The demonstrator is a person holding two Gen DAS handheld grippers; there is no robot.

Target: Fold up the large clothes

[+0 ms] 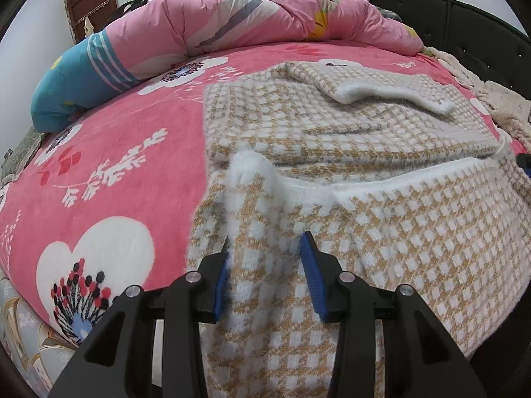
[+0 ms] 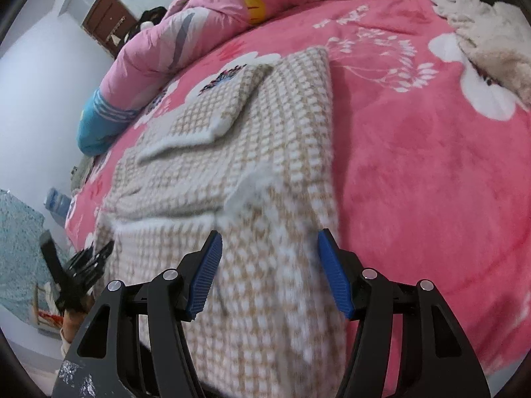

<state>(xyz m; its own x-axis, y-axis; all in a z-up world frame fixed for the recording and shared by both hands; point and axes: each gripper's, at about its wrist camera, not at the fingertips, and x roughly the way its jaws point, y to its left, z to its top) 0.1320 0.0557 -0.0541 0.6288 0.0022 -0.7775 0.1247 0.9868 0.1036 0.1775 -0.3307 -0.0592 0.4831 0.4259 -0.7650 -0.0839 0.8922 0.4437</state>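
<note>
1. A large checked sweater point(image 1: 348, 126), tan and white knit, lies on the bed point(image 1: 132, 152) over a pink flowered blanket, its body spread flat towards the far side and one sleeve point(image 1: 365, 91) already laid across it.

2. The near end of the sweater is lifted: its white-edged hem point(image 1: 332, 192) is raised off the blanket and stands up in front of both cameras, so the garment's long axis runs away from the person, from the raised hem towards the heaped pink quilt point(image 1: 249, 13).

3. The left hand-held gripper point(image 1: 265, 248) is partly closed with a bunched fold of the knit between its blue pads; the cloth fills the gap and hangs from it, so I take it to be gripped.

4. The right hand-held gripper point(image 2: 268, 242) is at the other corner of the same raised edge. Its jaws stand wider, the knit lies between them and bears on the pads, and the picture is blurred; it looks like a grip just made.

5. The two grippers sit side by side along the hem, neither nearer the far end. I judge the coming move as carrying that edge forward, away from the person, to lay it over the flat body.
</note>
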